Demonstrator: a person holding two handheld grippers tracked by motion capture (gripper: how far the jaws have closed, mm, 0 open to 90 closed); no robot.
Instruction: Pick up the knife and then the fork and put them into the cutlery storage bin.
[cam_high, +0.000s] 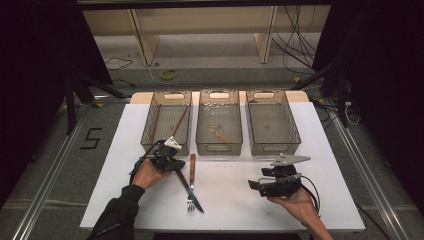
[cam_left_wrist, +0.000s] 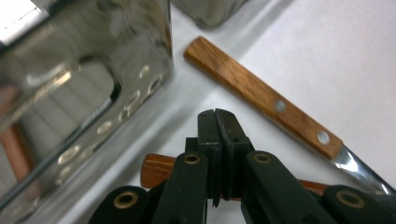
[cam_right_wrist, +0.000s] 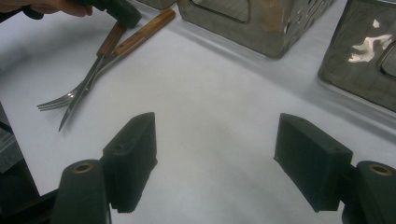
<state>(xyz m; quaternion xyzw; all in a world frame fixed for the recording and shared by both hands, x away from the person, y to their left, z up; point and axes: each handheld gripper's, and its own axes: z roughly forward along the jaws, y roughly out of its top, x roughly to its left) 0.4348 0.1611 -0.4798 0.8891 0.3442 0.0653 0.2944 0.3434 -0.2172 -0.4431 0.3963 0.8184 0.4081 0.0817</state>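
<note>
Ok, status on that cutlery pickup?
Left hand-held gripper shut on knife handle, knife lying on table. Right hand-held gripper open, holding nothing. Fork crosses the knife; left bin close beside.

Left gripper (cam_left_wrist: 219, 114) jaws shut — right gripper (cam_right_wrist: 217, 161) jaws apart.

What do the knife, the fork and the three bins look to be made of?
Knife: brown grained wooden handle with two rivets, shiny steel-looking blade. Fork: similar wooden handle, bright metal tines. Bins: perforated, glossy and reflective; probably polished metal, though tinted plastic is possible.
</note>
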